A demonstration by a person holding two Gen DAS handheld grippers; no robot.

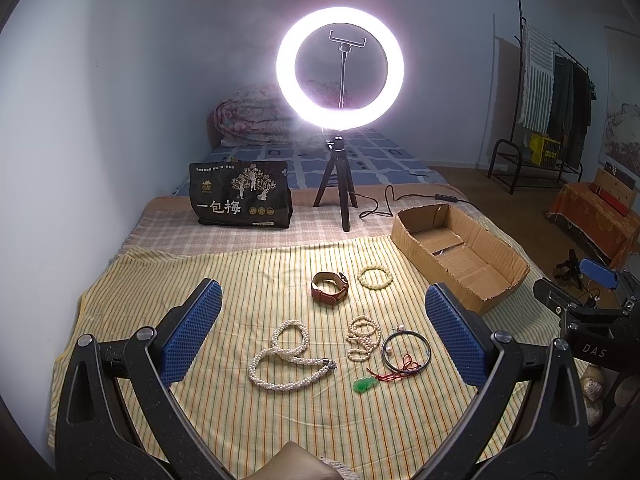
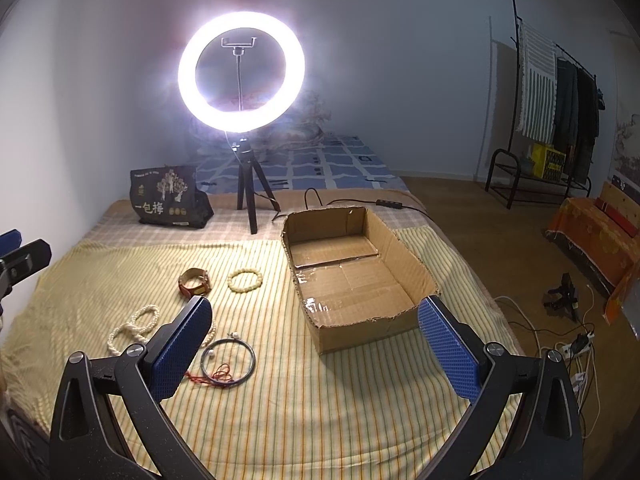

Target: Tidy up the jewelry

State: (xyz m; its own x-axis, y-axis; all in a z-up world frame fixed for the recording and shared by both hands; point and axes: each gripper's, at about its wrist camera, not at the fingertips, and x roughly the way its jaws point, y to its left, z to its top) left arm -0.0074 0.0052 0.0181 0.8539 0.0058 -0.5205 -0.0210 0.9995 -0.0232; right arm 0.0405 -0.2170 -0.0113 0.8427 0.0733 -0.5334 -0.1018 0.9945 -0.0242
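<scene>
Left gripper (image 1: pixel 322 338) gapes wide, empty, above the pearl necklace (image 1: pixel 286 356) and bangle (image 1: pixel 406 350) (nearer this one); right gripper (image 2: pixel 314 354), equally spread and empty, faces the cardboard box (image 2: pixel 404 248), jewelry lying to its left

yellow striped cloth (image 1: pixel 248 272), green pendant (image 1: pixel 365 385)

Home bedroom: bed (image 1: pixel 340 160) w/ quilt (image 1: pixel 252 114), clothes rack (image 1: pixel 560 96).

Right finger (image 2: pixel 180 348) hides the green pendant (image 1: pixel 365 385).
</scene>
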